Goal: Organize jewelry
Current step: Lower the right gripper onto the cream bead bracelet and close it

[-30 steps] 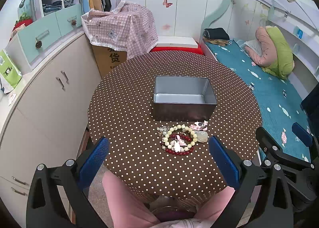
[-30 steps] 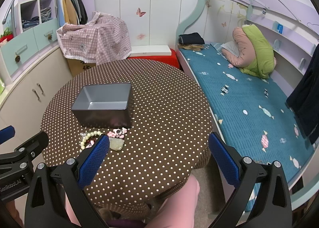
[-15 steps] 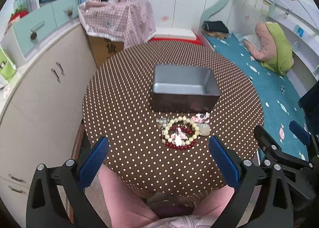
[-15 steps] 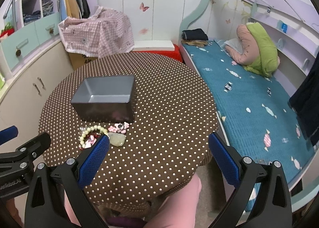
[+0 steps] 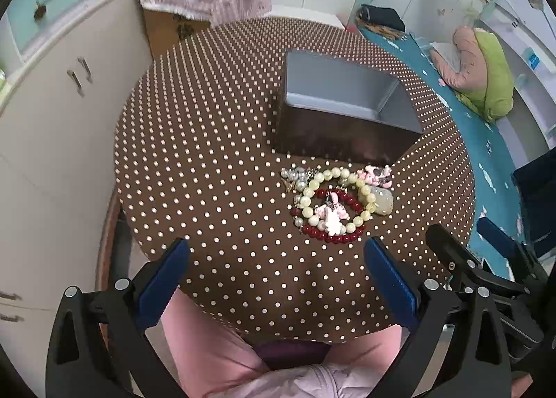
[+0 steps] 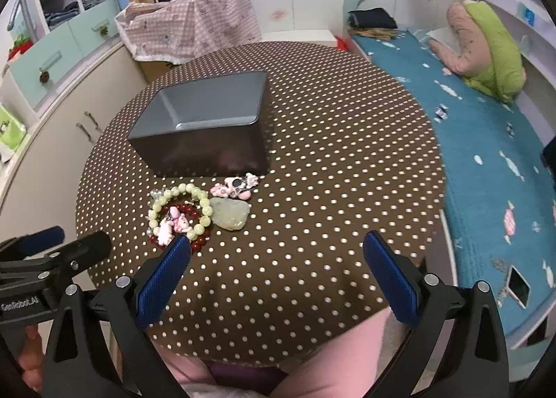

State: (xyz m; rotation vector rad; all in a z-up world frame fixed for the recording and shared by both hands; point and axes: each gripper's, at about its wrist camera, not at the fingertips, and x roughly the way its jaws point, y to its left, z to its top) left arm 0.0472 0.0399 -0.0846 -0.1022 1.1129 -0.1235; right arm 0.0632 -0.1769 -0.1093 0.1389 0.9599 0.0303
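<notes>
Beads (image 5: 332, 203) round, glossy, beside rectangular metal tin (image 5: 342, 109).

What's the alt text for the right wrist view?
An open right hand-held gripper hovers over a polka-dot table, empty. Ahead lies a jewelry pile of bead bracelets and pink charms, in front of an open gray tin box.

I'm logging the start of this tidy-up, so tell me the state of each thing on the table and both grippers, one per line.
Metal tin: open, empty.
Cream bead bracelet: on the tablecloth, overlapping the red one.
Red bead bracelet: on the tablecloth.
Pale stone pendant: flat beside the bracelets.
Pink hair clip: lying by the tin.
Left gripper: jaws open, empty.
Right gripper: jaws open, empty.
</notes>
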